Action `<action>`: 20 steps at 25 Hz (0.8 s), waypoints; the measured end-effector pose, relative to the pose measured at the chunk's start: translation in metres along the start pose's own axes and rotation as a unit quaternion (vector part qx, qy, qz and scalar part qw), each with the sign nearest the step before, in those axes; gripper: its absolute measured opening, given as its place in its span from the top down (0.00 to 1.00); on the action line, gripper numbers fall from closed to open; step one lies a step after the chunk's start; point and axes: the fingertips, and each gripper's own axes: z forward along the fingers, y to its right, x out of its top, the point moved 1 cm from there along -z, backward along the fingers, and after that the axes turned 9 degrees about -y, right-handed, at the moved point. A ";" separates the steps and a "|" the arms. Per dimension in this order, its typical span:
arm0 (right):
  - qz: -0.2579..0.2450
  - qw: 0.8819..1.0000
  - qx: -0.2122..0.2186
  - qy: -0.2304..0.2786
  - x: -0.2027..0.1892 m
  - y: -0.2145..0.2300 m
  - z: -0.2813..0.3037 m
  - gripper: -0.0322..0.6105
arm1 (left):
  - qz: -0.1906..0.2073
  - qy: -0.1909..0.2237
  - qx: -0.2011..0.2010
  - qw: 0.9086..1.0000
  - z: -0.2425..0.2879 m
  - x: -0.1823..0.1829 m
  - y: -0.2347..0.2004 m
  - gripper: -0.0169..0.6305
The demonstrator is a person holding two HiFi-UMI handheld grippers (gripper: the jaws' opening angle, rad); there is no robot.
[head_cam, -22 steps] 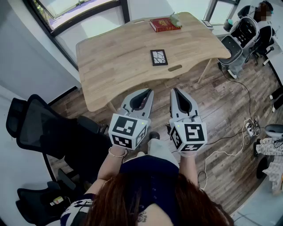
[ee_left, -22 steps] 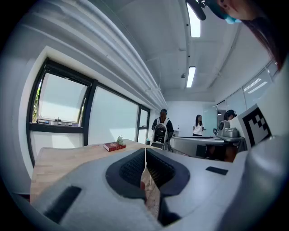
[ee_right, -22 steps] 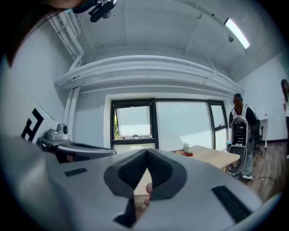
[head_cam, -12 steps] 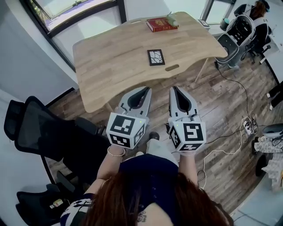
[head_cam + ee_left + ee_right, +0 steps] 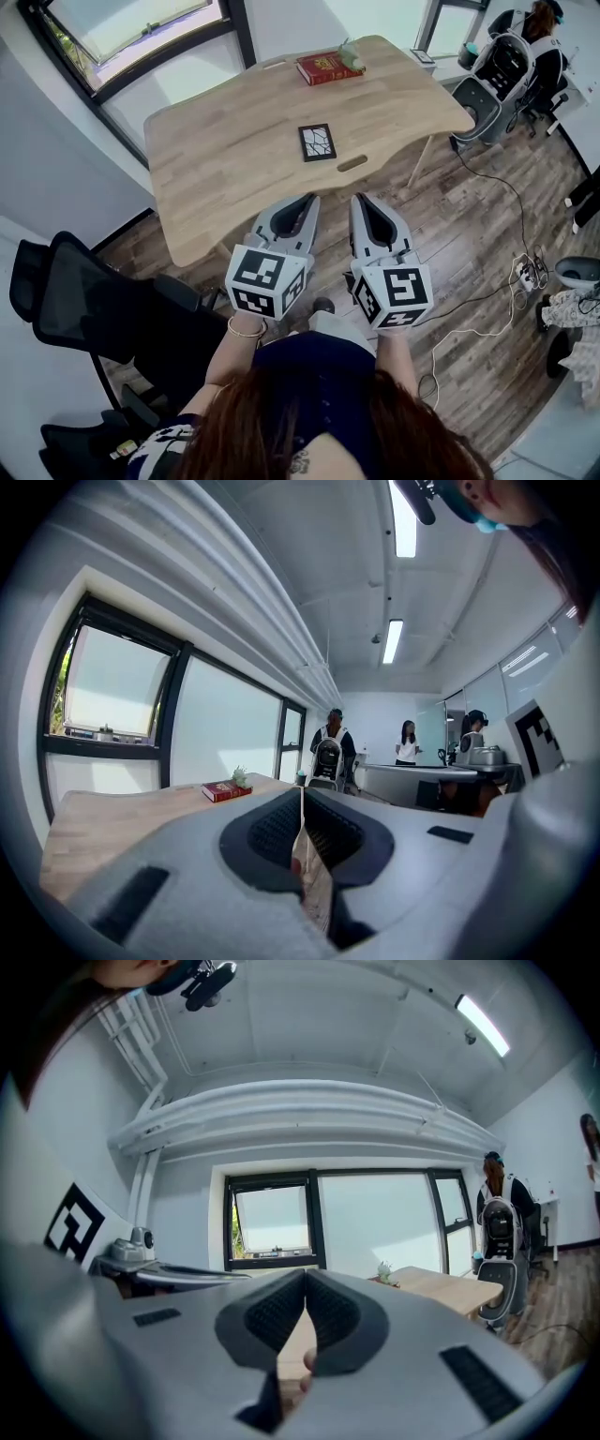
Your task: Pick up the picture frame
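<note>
Head view has the wooden surface [image 5: 216, 159] sitting a little lower and further left in the picture than it did a second ago, and the picture frame [image 5: 317, 142] has slid the same way. The two claws keep their places side by side below it, so the person seems to have drawn slightly nearer or tipped the head rather than reached out. The frame lies flat, face up, right of the middle of the surface and close to its near edge, just behind the slot [image 5: 352, 163] cut there. A red book [image 5: 322, 67] lies well apart from it at the far edge. The left claw [image 5: 305, 200] and the right claw [image 5: 361, 200] both hang over the wooden floor, short of the near edge, pointing toward the surface. In each gripper view the dark pads meet at the tips with nothing between them, so both claws are closed and empty. The task looks to be in its approach: neither claw is over the frame yet, and whichever goes for it will have to part its jaws first.
</note>
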 end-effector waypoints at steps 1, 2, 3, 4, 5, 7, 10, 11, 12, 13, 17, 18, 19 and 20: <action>-0.003 1.000 -0.001 0.001 0.001 0.004 0.003 0.91 | 0.000 -0.001 0.000 1.000 0.006 0.002 -0.001 0.92; -0.007 1.000 -0.003 0.001 0.002 0.009 0.006 0.91 | 0.001 -0.001 0.000 1.000 0.012 0.004 -0.001 0.92; -0.012 1.000 -0.006 0.001 0.003 0.015 0.009 0.91 | 0.001 -0.001 0.000 1.000 0.018 0.006 -0.002 0.92; -0.018 1.000 -0.009 0.000 0.003 0.020 0.012 0.91 | 0.002 -0.002 0.000 1.000 0.024 0.008 -0.002 0.92; -0.022 1.000 -0.011 -0.002 0.003 0.025 0.016 0.91 | 0.002 -0.002 0.001 1.000 0.030 0.009 -0.002 0.92; -0.025 1.000 -0.012 -0.004 0.003 0.034 0.021 0.91 | 0.002 -0.003 0.002 1.000 0.041 0.012 -0.001 0.92; -0.023 1.000 -0.006 -0.004 0.005 0.047 0.028 0.91 | 0.002 -0.004 0.007 1.000 0.054 0.016 -0.001 0.92; -0.022 1.000 -0.004 -0.005 0.005 0.050 0.030 0.91 | 0.002 -0.004 0.010 1.000 0.057 0.017 -0.001 0.92; -0.020 1.000 -0.002 -0.007 0.005 0.054 0.032 0.91 | 0.001 -0.005 0.013 1.000 0.060 0.018 -0.001 0.92; -0.019 1.000 -0.001 -0.008 0.004 0.057 0.035 0.91 | 0.001 -0.005 0.016 1.000 0.063 0.018 -0.002 0.92; -0.014 1.000 0.005 -0.017 0.001 0.066 0.046 0.91 | -0.005 -0.009 0.028 1.000 0.069 0.017 -0.008 0.92; -0.015 1.000 0.007 -0.019 0.000 0.067 0.048 0.91 | -0.008 -0.010 0.032 0.999 0.069 0.016 -0.010 0.92; -0.017 1.000 0.008 -0.021 -0.002 0.067 0.049 0.91 | -0.011 -0.011 0.035 0.999 0.070 0.015 -0.012 0.92; -0.021 0.999 0.008 -0.023 -0.003 0.068 0.051 0.91 | -0.014 -0.011 0.037 0.999 0.071 0.014 -0.013 0.92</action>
